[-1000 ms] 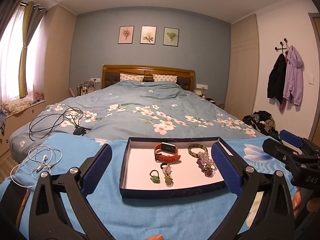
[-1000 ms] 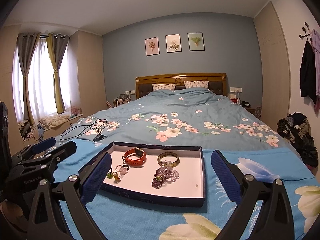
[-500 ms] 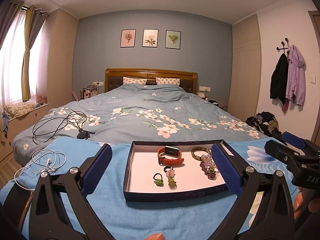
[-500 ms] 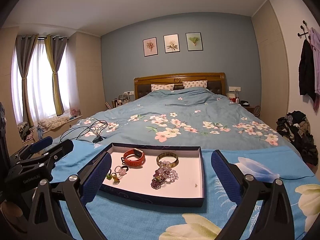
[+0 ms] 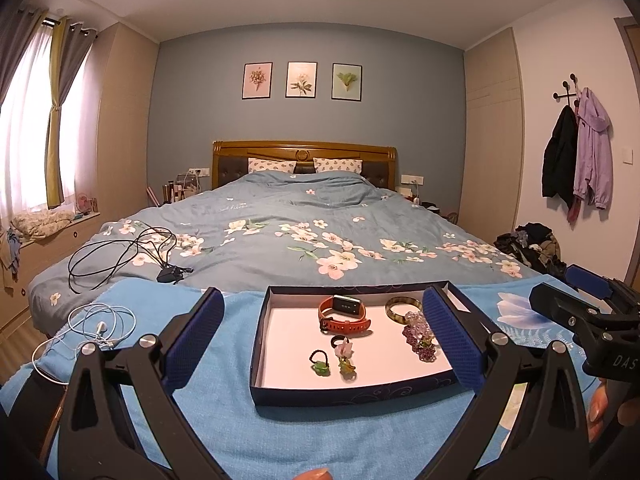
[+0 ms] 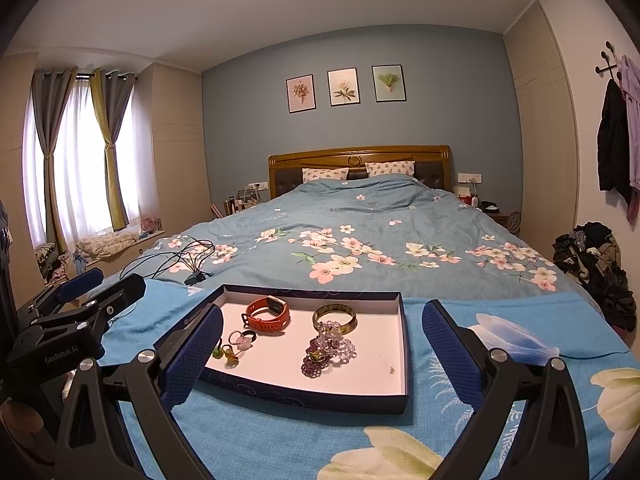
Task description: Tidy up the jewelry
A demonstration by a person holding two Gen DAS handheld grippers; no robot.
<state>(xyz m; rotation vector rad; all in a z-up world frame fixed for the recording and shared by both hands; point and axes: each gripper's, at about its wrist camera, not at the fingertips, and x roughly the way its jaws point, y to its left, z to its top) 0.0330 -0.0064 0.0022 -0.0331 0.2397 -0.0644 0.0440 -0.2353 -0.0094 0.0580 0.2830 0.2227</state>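
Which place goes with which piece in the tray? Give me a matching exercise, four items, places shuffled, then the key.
Seen from the right wrist view.

Things:
1. orange watch
2. bangle
3. purple bead cluster
4. green ring

Places:
A. tray's far middle, right of the watch
B. near-left edge, beside the right gripper's left finger
C. far-left part
D. middle, just in front of the bangle

Pairs: 1-C, 2-A, 3-D, 4-B
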